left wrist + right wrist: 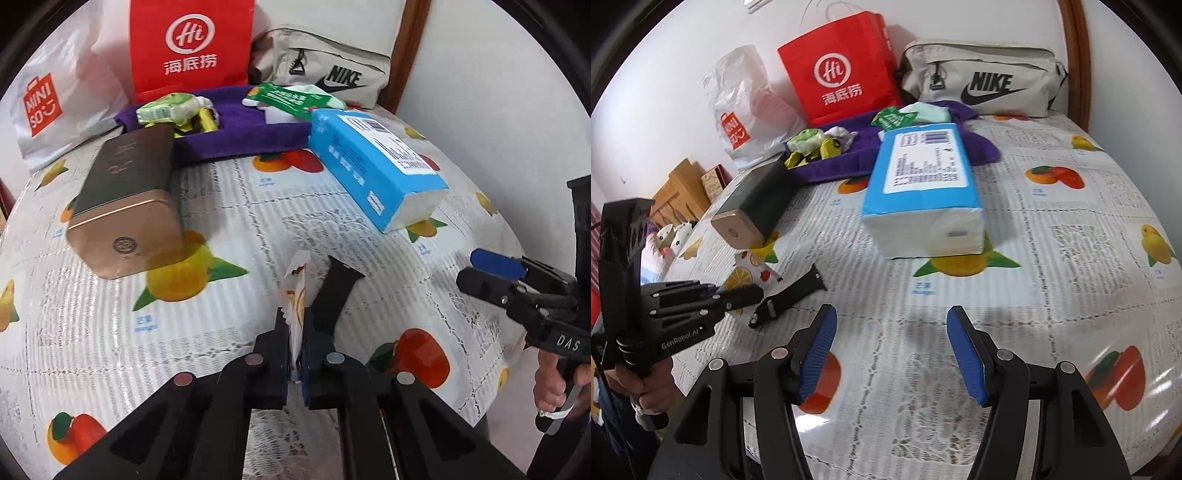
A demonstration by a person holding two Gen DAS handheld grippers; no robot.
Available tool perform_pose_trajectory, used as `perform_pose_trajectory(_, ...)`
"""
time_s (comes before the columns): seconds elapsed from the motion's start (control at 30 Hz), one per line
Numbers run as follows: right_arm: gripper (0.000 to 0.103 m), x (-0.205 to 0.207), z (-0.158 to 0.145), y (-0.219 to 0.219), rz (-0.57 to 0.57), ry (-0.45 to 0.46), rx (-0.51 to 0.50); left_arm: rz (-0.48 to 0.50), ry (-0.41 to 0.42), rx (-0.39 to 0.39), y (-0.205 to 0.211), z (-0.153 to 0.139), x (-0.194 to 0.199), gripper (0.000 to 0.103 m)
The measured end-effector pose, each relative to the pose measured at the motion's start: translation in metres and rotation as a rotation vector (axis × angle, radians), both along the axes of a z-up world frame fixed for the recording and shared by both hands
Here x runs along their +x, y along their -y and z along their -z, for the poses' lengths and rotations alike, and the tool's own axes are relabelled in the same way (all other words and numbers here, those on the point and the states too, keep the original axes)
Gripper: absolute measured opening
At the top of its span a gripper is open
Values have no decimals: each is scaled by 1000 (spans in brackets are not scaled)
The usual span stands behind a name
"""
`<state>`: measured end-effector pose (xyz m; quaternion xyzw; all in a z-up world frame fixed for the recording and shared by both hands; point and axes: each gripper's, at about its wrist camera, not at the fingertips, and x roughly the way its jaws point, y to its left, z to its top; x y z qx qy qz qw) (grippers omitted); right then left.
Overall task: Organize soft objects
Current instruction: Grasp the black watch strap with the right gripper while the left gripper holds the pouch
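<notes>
A: Starting at the left, what sits on the table (1052, 229)?

B: A white Miniso plastic bag (55, 99) leans against the wall. In front of it a gold and dark tin (125, 203) lies on its side on the fruit-print tablecloth (110, 332).

A: And the left gripper (295, 332)?

B: Its jaws are clamped on a small fruit-print packet (297, 284), which stands up on edge between them. In the right wrist view the packet's end, with lemon and strawberry pictures, sticks out beyond the jaws, just in front of the tin. A black watch strap (338, 291) lies on the cloth right beside the packet, to its right.

A: Further back, in the middle?

B: A red Haidilao paper bag (190, 48) stands at the wall. Before it a purple towel (251, 129) is spread out, with green and yellow wrapped packets (173, 110) on its left part and a green sachet (284, 98) with pale green fabric (932, 110) on its right part. A beige Nike bag (332, 70) rests behind the towel.

A: And to the right?

B: A blue tissue pack (373, 166) lies flat, its far end overlapping the towel's edge. The right gripper (890, 354) hovers above the bare tablecloth, its blue-padded jaws apart with nothing between them. A hand (557, 387) grips its handle.
</notes>
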<state>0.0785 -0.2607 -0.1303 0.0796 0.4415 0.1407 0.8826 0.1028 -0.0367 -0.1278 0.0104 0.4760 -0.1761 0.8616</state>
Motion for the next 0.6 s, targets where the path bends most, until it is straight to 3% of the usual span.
perform_pose_trajectory(0.37,61,13,15,-61,-124,-71,27,-169,30,38,-60,-3,3,5)
perform_pose_trajectory(0.6,59,19,26,-101,-165,-88,-4,-222,17,-1,-88,4,5,5)
